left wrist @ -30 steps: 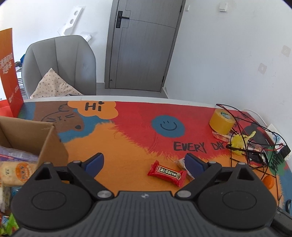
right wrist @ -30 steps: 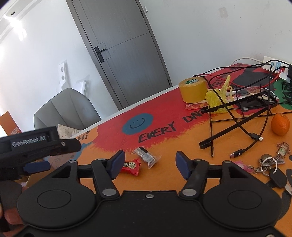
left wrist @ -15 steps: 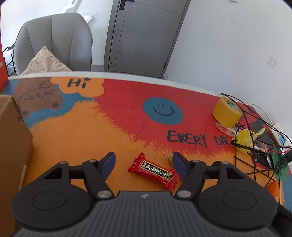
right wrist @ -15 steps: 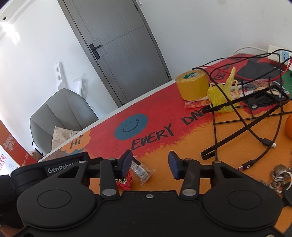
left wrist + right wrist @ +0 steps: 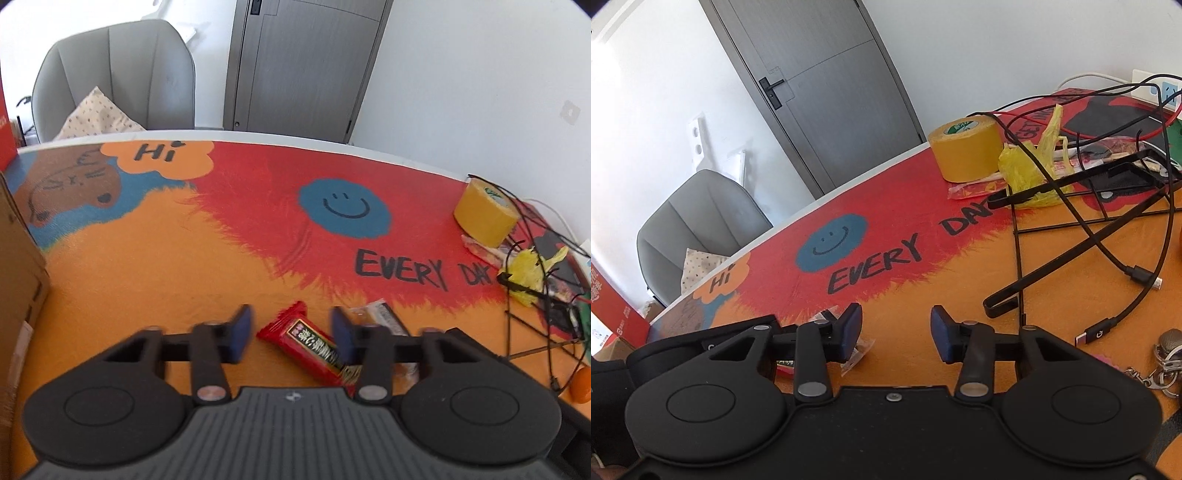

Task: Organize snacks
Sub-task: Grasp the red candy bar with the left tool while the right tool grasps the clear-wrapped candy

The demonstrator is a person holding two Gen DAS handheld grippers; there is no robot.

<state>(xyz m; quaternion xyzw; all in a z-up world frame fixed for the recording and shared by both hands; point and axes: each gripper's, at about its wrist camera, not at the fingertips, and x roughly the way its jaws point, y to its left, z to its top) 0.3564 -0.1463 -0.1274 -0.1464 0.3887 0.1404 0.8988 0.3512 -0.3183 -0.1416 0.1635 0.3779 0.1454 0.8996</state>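
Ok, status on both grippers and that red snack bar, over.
Left gripper closing around red snack bar, pads not yet pressing. Right gripper open, empty, clear wrapped snack by its left finger. Nothing blocking.

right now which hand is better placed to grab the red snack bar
Left. The left gripper straddles the red snack bar, its jaws closing around it, pads not yet pressing. The right gripper has only bare mat between its jaws.

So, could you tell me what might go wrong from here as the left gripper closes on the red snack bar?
1. The left gripper has just been closing around the red snack bar, which lies skewed between the jaws; it may twist or slip out.
2. The clear-wrapped snack lies right beside the right-hand finger and could get nudged or pinched along.
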